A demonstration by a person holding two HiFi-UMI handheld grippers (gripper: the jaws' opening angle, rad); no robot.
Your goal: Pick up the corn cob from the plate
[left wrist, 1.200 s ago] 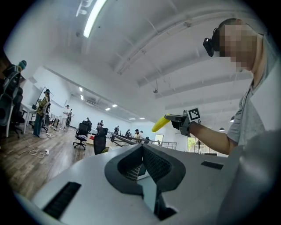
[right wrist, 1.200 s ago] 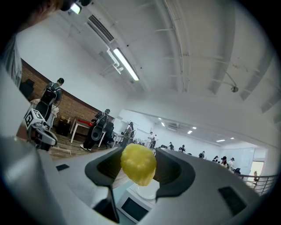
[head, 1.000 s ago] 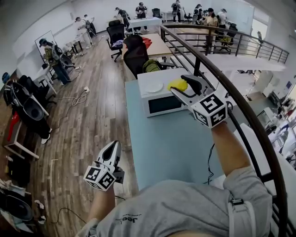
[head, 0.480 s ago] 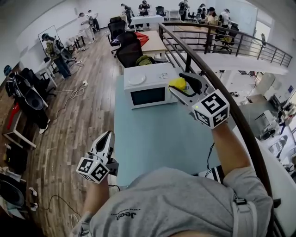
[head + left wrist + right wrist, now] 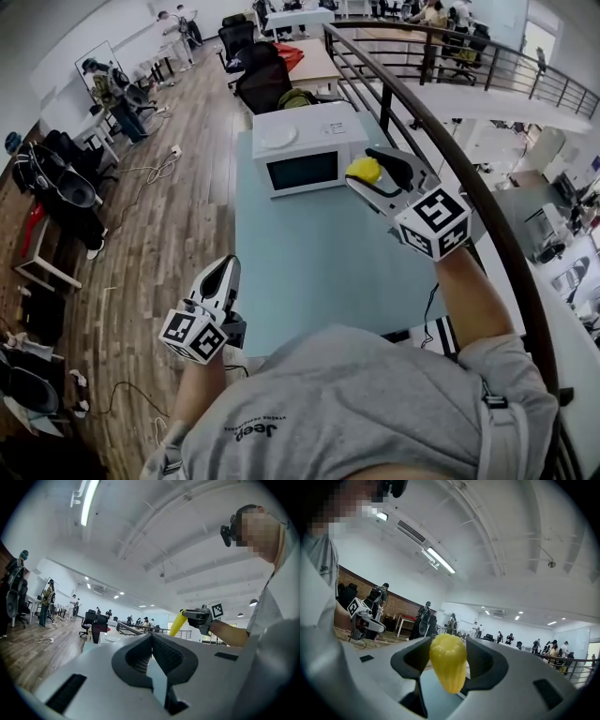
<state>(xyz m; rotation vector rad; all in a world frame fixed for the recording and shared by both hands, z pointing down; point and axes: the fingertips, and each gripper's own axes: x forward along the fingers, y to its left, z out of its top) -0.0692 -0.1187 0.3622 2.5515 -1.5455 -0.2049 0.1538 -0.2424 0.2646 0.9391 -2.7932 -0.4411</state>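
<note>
My right gripper [image 5: 373, 174] is shut on the yellow corn cob [image 5: 363, 170] and holds it in the air by the front right corner of the white microwave [image 5: 305, 159]. In the right gripper view the corn cob [image 5: 448, 662] stands upright between the dark jaws. An empty white plate [image 5: 279, 137] lies on top of the microwave. My left gripper [image 5: 223, 272] hangs low at the left edge of the light blue table [image 5: 309, 272], its jaws shut with nothing in them. From the left gripper view the corn cob [image 5: 178, 622] shows to the right.
A dark metal railing [image 5: 441, 150] curves along the table's right side. Black office chairs [image 5: 267, 80] and another table stand behind the microwave. Cables and bags lie on the wooden floor [image 5: 159, 234] at left, where several people stand far off.
The right gripper has drawn the corn cob back from above the microwave towards me. The left gripper has come nearer the table's edge. Both grips are unchanged.
</note>
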